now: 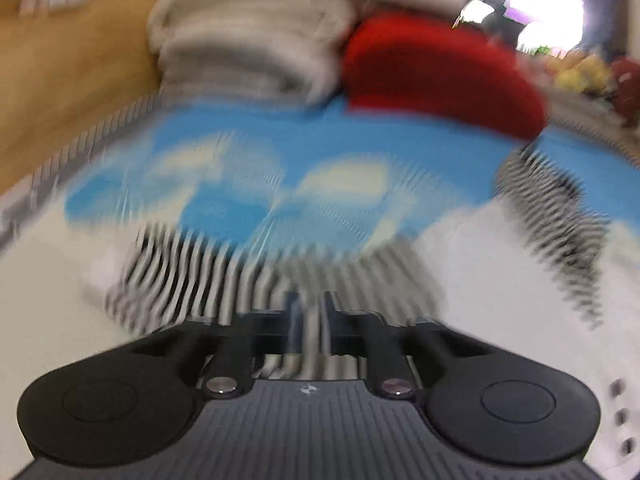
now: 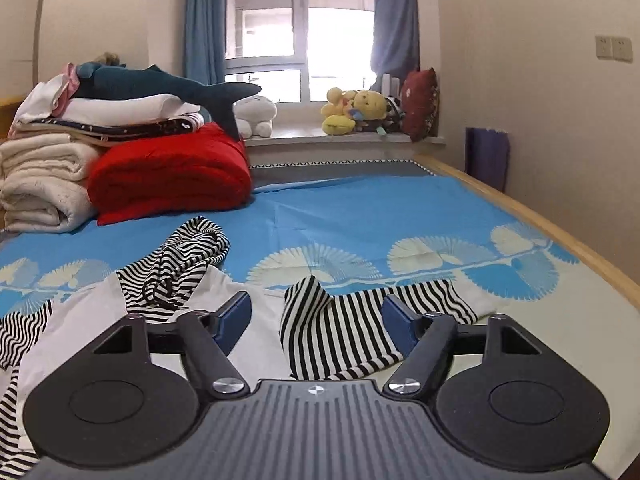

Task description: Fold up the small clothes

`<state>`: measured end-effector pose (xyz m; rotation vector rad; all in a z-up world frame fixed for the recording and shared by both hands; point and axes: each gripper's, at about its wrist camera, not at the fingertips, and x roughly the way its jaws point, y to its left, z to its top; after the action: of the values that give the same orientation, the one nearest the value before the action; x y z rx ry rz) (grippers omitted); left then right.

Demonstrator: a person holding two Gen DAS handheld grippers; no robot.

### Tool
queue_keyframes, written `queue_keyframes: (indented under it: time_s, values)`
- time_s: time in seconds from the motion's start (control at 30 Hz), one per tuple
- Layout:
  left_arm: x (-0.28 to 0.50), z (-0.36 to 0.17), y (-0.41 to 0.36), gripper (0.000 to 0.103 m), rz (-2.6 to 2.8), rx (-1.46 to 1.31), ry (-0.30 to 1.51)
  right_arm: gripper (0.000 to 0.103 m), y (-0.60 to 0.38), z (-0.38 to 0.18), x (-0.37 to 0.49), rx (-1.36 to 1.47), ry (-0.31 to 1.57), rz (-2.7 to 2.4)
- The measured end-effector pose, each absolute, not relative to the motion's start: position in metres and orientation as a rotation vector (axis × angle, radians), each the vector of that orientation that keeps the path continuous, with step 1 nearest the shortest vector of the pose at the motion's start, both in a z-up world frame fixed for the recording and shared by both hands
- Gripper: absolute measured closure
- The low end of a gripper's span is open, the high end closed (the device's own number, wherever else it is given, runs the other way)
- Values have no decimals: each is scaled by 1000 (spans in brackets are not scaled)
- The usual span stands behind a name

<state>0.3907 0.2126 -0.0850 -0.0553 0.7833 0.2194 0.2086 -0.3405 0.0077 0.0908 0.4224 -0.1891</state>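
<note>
A small white garment with black-and-white striped parts lies spread on the blue bed sheet (image 2: 360, 216). In the right wrist view its striped sleeve (image 2: 340, 332) lies between the fingers of my right gripper (image 2: 316, 316), which stands open with the blue pads apart from the cloth. A bunched striped part (image 2: 180, 264) and the white body (image 2: 80, 312) lie to the left. The left wrist view is heavily blurred. There my left gripper (image 1: 310, 312) is shut on a fold of the striped cloth (image 1: 224, 276).
A red folded quilt (image 2: 172, 172) and a stack of cream blankets (image 2: 40, 184) sit at the back left, with a shark plush (image 2: 160, 86) on top. Plush toys (image 2: 360, 110) line the windowsill. The bed's wooden rail (image 2: 560, 236) runs along the right.
</note>
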Motion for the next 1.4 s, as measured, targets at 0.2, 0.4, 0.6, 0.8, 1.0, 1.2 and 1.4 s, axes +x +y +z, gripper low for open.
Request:
queue_keyframes:
  time_s: [0.2, 0.4, 0.6, 0.8, 1.0, 1.2, 1.4]
  values:
    - [406, -121, 297, 62, 451, -245, 816, 42, -330, 6, 226, 28, 459, -201]
    - [401, -146, 369, 46, 573, -483, 799, 42, -318, 11, 230, -23, 466, -205]
    - [399, -141, 381, 103, 595, -455, 735, 42, -306, 12, 235, -81, 488, -202]
    - [393, -133, 378, 77, 688, -509, 778, 42, -300, 12, 238, -142, 491, -218]
    - [397, -146, 401, 98, 681, -615, 764, 42, -308, 13, 237, -101, 501, -255]
    - [402, -101, 369, 99, 719, -555, 687, 42, -310, 7, 236, -161, 528, -254]
    - [421, -38, 279, 99, 484, -436, 602, 42, -323, 1, 247, -120, 571, -279]
